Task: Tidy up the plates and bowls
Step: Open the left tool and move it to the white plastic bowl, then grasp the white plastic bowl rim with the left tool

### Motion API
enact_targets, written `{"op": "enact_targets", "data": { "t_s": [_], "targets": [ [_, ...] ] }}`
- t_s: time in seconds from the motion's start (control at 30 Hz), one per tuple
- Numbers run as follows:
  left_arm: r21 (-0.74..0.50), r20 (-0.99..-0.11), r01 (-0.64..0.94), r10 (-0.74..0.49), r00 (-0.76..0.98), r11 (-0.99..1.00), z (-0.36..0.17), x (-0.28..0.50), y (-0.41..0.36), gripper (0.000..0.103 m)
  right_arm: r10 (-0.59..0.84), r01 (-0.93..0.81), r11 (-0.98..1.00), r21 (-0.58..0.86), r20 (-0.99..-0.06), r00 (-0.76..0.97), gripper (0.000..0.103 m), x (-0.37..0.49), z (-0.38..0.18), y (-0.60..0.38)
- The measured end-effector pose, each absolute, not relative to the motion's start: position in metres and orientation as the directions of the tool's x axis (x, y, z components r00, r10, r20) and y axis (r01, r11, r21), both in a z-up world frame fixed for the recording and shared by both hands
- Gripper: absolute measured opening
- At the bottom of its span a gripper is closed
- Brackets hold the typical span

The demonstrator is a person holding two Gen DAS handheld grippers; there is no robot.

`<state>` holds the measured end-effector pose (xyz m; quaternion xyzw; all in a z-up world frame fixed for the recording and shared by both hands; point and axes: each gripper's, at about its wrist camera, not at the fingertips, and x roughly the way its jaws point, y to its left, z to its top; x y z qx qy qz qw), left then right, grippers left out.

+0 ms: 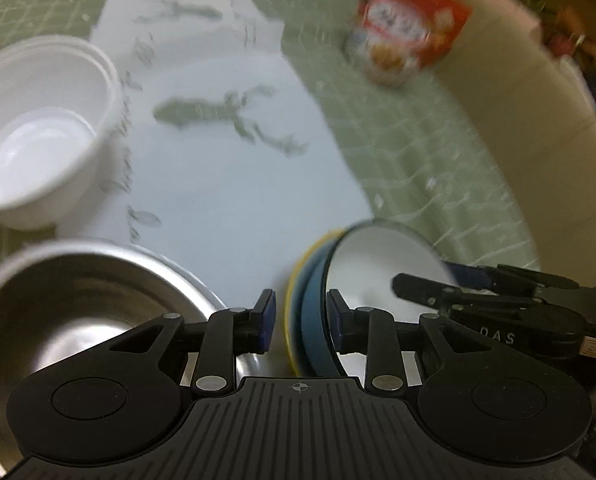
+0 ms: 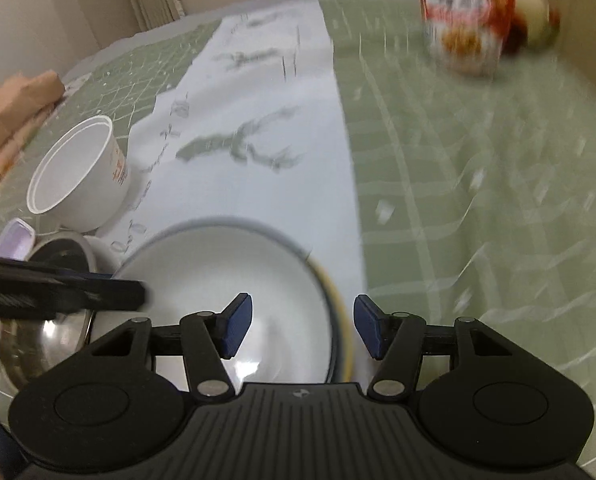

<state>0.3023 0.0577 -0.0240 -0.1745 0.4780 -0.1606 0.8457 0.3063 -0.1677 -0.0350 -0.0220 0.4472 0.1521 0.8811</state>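
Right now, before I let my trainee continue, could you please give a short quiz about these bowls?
1. True or false: the white bowl lies upside down.
2. Which rim stands between the jaws of the left gripper? A: steel bowl. B: blue bowl. C: white bowl.
3. Fill in: the dish around the blue bowl is coloured ___.

Key: 1 false; 2 B; 3 yellow.

Straddled the stacked bowls' rim (image 1: 312, 312) with left gripper (image 1: 301, 316) pads apart, steel bowl (image 1: 78, 312) left, right gripper (image 1: 426, 284) opposite
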Motion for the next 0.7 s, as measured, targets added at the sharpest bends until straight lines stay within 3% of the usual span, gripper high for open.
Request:
{"op": "enact_targets", "data": {
  "t_s": [0.1,0.13,0.2,0.33,0.63,0.7],
  "targets": [
    [-0.425,-0.710,0.064,-0.377,0.594,0.903,-0.001,0.293,0.095,0.031,0.217,-0.321,0.947,0.010,-0.758,0.615,0.068,0.309,-0.005,-0.153],
    [-0.405,-0.697,0.028,-0.328,0.637,0.914,0.005,0.291,0.111,0.031,0.212,-0.335,0.942,-0.018,-0.743,0.635,0.077,0.311,0.003,-0.145],
    [-0.388,-0.675,-0.077,-0.226,0.703,0.919,0.012,0.289,0.145,0.031,0.206,-0.364,0.928,-0.075,-0.711,0.672,0.084,0.319,0.015,-0.126],
    [-0.357,-0.701,-0.332,-0.016,0.713,0.873,0.000,0.297,0.212,0.031,0.237,-0.412,0.908,-0.075,-0.718,0.654,0.084,0.349,0.018,-0.077],
    [-0.424,-0.748,-0.390,-0.073,0.659,0.817,-0.045,0.331,0.240,0.031,0.391,-0.473,0.866,0.164,-0.812,0.433,0.086,0.423,-0.021,0.031],
    [-0.429,-0.760,-0.389,-0.092,0.644,0.815,-0.054,0.341,0.238,0.029,0.400,-0.473,0.859,0.197,-0.835,0.378,0.072,0.434,-0.035,0.048]
  ]
}}
